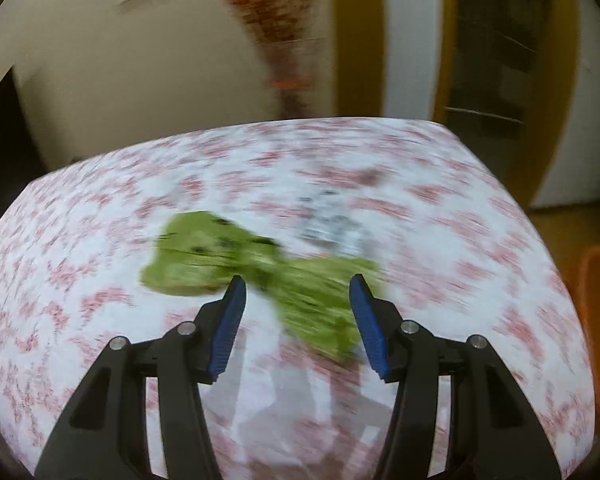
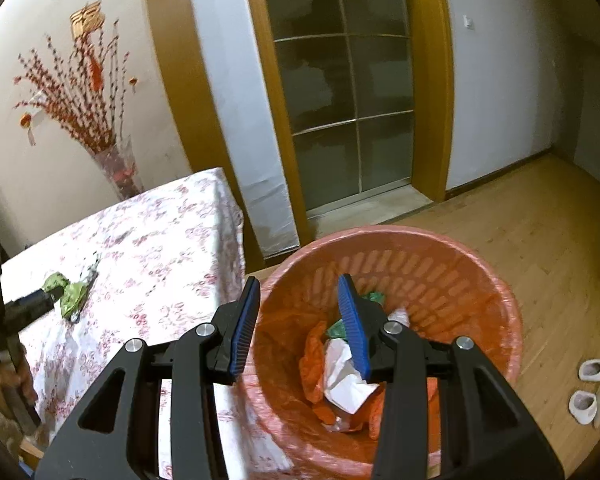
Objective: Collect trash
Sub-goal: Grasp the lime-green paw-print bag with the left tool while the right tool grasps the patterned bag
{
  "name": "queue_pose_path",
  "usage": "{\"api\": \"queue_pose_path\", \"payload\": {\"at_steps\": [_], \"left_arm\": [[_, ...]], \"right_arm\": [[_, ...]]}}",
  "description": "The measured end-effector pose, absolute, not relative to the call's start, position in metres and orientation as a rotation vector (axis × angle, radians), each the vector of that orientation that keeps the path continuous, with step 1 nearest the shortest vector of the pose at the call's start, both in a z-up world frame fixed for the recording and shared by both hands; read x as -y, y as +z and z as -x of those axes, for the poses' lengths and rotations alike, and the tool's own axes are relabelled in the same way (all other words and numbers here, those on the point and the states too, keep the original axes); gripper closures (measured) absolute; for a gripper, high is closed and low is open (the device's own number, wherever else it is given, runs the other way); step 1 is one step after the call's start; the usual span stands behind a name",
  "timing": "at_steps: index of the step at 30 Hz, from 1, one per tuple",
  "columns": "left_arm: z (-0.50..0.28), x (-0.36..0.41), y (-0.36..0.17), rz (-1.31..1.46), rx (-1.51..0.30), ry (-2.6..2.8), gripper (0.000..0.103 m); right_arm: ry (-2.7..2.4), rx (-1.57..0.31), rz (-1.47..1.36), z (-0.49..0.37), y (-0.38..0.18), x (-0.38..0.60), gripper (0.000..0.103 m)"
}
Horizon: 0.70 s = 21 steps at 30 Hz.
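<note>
Wrappers, green, lie at 12 o'clock of my spread left claw; right claw gapes empty over the bin.

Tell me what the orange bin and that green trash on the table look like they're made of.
Orange bin: likely molded plastic, with slotted walls and a thin glossy liner over the rim. Green trash: probably crumpled plastic or foil wrappers with dark print; the blur leaves it open.

Warm, dim indoor light; left view smeared with motion blur (wrapper worst), right view sharper, fisheye-bent around the door.
</note>
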<state>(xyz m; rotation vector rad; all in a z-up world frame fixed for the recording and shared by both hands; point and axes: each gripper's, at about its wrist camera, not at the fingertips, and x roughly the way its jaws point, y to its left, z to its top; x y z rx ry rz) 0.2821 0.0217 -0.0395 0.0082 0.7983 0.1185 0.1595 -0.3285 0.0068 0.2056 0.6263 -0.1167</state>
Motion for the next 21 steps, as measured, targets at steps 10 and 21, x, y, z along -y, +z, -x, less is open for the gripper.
{"api": "queue_pose_path", "payload": {"at_steps": [10,21], "left_arm": [[-0.321,-0.048,-0.063,0.040,-0.904,0.139,0.058],[-0.308,-0.087,-0.066,0.071,-0.891,0.135,0.085]], "right_arm": [[-0.051,-0.677,-0.152,-0.181,-0.004,0.288,0.061],[0.114,-0.703,-0.104,-0.207,-0.001,0.215,0.061]]}}
